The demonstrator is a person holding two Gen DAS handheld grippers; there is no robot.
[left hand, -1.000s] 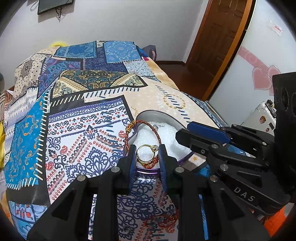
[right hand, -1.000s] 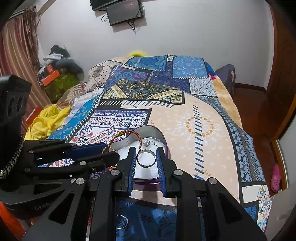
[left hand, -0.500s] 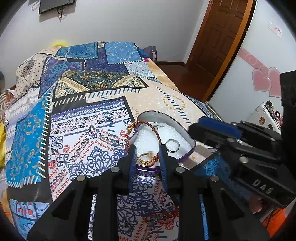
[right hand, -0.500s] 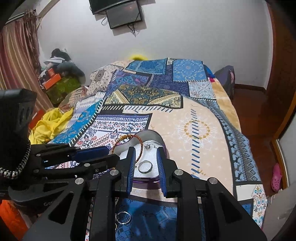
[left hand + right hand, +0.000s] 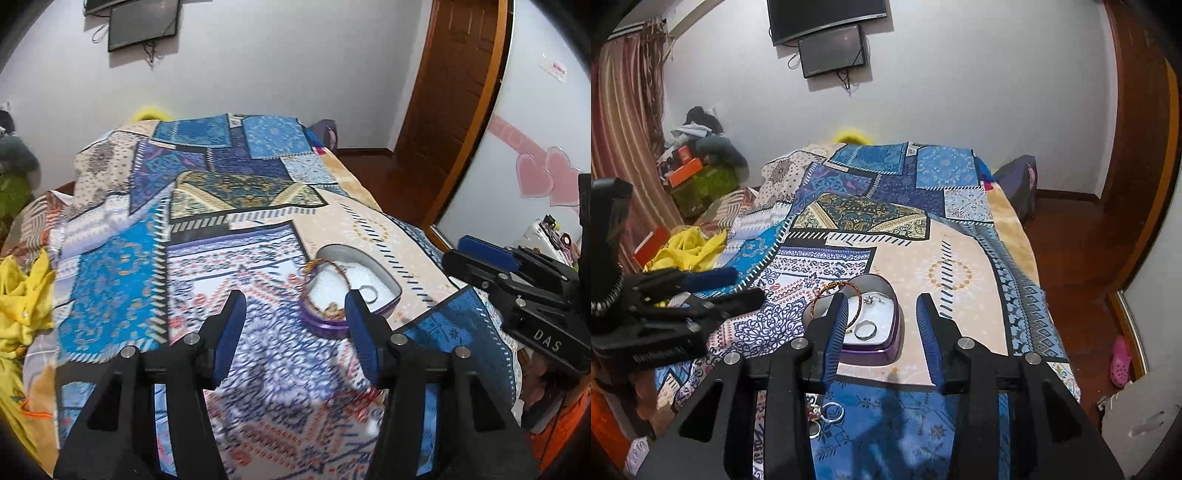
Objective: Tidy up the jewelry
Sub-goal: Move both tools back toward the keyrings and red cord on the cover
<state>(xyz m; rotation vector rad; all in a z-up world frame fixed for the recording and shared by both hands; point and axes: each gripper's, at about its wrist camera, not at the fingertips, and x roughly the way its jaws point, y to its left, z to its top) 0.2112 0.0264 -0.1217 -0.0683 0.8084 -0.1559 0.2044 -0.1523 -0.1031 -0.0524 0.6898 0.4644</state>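
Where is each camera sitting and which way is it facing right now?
Left wrist: on the left gripper, looking forward and down along its open, empty fingers over the bed toward the tin; the right gripper shows at the right edge.
Right wrist: on the right gripper, looking the same way, open fingers either side of the tin without touching; the left gripper shows at left.
Shared: bed, tin, silver ring, braided bracelet, wall screen, yellow cloth. Both grippers' jaws have just been opening.

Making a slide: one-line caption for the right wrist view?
Open right gripper above heart-shaped tin holding silver ring.
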